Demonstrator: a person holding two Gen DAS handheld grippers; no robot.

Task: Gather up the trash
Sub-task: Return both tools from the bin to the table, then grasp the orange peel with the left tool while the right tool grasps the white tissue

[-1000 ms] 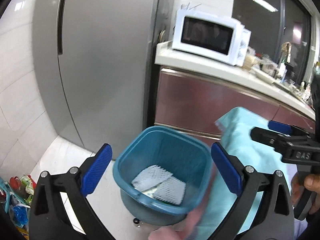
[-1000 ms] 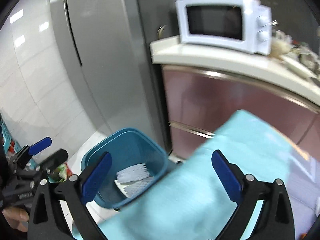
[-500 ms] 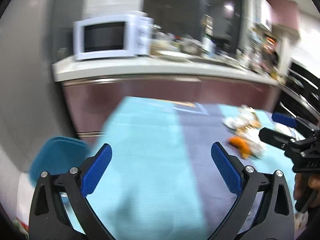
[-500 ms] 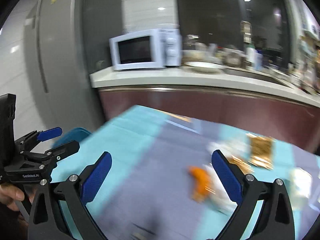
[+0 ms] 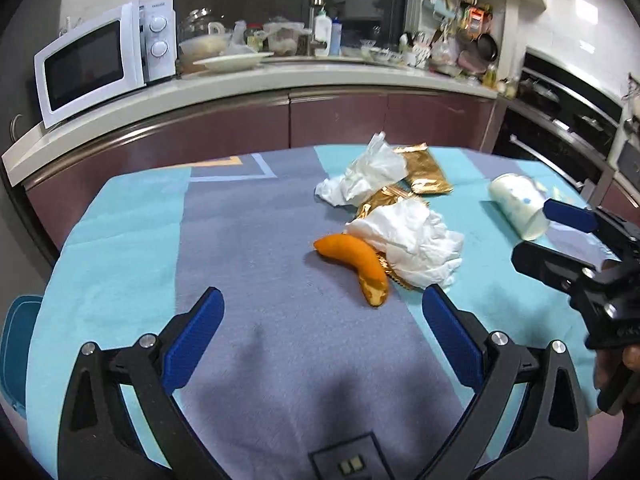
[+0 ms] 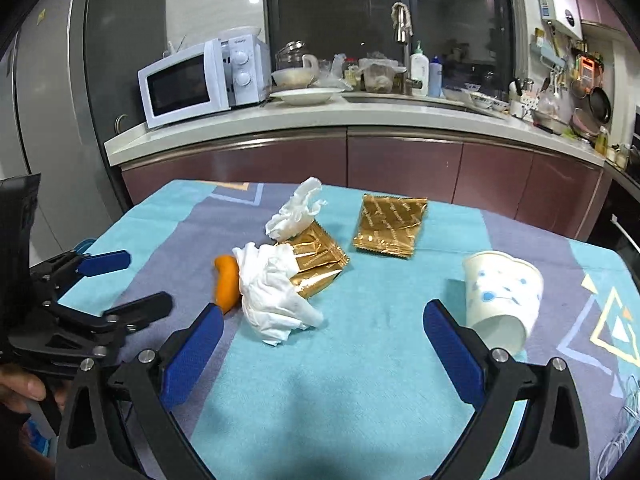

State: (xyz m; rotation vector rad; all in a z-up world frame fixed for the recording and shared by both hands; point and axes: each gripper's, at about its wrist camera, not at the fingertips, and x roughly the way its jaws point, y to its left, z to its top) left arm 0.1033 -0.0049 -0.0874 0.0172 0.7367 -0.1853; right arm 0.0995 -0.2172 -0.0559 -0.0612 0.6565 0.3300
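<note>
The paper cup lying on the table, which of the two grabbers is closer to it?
The right gripper. The paper cup lies tipped over just beyond its right finger. The left gripper hovers farther over, facing the orange peel, with the cup off to its right.

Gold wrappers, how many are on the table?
2: one wrapper lies alone at the back; the other sits partly under the tissues. More might hide beneath.

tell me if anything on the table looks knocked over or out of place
The paper cup lies tipped on its side at the right of the table. No spill shows. Crumpled tissues, gold wrappers and an orange peel lie scattered mid-table.
</note>
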